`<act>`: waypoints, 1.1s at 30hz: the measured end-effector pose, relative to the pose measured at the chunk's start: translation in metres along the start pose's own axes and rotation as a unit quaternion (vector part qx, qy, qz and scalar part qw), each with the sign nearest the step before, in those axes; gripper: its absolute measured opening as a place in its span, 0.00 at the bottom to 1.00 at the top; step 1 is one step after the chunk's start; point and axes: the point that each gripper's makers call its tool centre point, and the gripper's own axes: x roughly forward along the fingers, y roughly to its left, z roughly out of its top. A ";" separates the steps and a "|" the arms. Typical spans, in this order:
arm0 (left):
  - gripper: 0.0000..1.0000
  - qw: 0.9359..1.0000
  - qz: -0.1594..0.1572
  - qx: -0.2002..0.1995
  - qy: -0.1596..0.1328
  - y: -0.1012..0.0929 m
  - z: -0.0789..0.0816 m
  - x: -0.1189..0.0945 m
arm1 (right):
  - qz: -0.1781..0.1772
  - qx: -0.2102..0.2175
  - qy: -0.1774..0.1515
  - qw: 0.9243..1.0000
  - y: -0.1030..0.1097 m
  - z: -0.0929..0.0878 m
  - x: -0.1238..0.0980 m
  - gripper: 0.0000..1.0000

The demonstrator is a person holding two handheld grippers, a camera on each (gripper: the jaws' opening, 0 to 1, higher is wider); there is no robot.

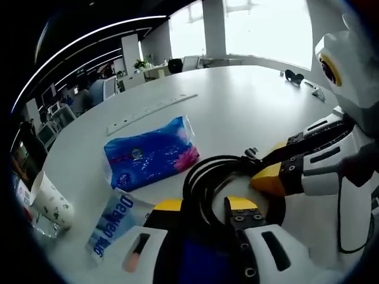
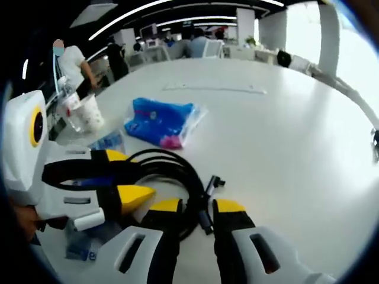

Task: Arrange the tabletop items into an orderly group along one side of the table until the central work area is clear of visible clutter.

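Note:
A coiled black cable (image 1: 204, 171) lies on the white table (image 1: 249, 100), just in front of both grippers. My left gripper (image 1: 204, 205) has its yellow-tipped jaws closed against the near side of the coil. My right gripper (image 1: 269, 165) comes in from the right and pinches the coil's right side. In the right gripper view the cable (image 2: 177, 171) runs between my right gripper's (image 2: 198, 207) jaws, and its plug end sticks out to the right. The left gripper (image 2: 127, 176) holds the coil's left loop there.
A blue tissue pack (image 1: 151, 154) lies just beyond the coil, with a small blue-and-white wipes packet (image 1: 112, 223) near it. A paper cup (image 1: 53, 204) stands at the table's edge. A long white power strip (image 1: 151, 112) lies farther off. A person (image 2: 74, 62) stands beyond the table.

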 end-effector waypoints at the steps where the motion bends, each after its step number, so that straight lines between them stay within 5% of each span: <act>1: 0.22 1.000 0.001 -0.001 0.000 0.000 0.000 0.000 | -0.001 -0.002 0.002 1.000 0.001 0.000 0.000 0.16; 33: 0.09 1.000 -0.002 -0.004 0.002 0.002 0.004 -0.008 | -0.002 0.023 0.018 1.000 0.000 -0.004 -0.006 0.09</act>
